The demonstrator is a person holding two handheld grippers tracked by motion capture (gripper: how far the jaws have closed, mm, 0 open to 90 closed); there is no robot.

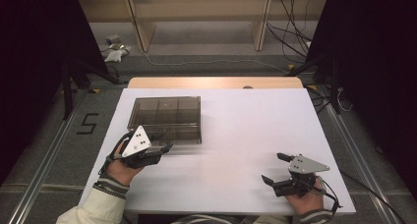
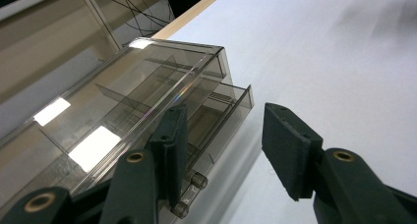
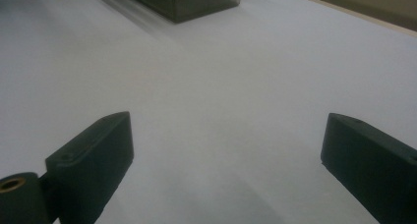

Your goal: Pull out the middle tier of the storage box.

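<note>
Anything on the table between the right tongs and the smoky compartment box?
Nothing: the high view shows bare white table between the right tongs and the box, and the right gripper view agrees.

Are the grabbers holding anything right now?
No. The left gripper is open beside the smoky clear plastic divider box, one jaw near its hinge edge. The right gripper is open over the white table.

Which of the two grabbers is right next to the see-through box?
The left gripper: its fingers are at the smoky clear box. The right gripper is apart, over bare white table.
</note>
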